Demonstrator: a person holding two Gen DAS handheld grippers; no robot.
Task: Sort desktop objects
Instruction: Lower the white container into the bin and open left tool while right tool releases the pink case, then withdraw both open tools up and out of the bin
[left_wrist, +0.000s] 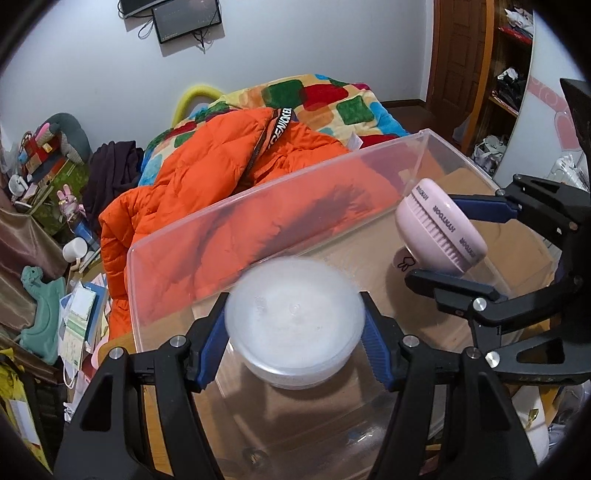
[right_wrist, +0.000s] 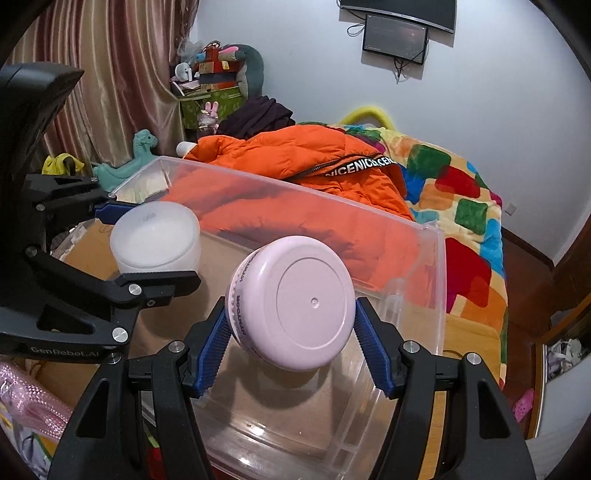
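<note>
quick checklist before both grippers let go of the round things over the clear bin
1. Left gripper clamped on the white round container: ok, pads on both sides.
2. Right gripper clamped on the pink round brush: ok, pads on both sides.
3. Both items above the clear plastic bin, inside its walls: ok.
4. Landing spots in the bin free of other things: ok, as far as shown.
5. The two grippers apart from each other: ok, a gap shows between them.
6. Items low enough to drop gently: cannot tell.
</note>
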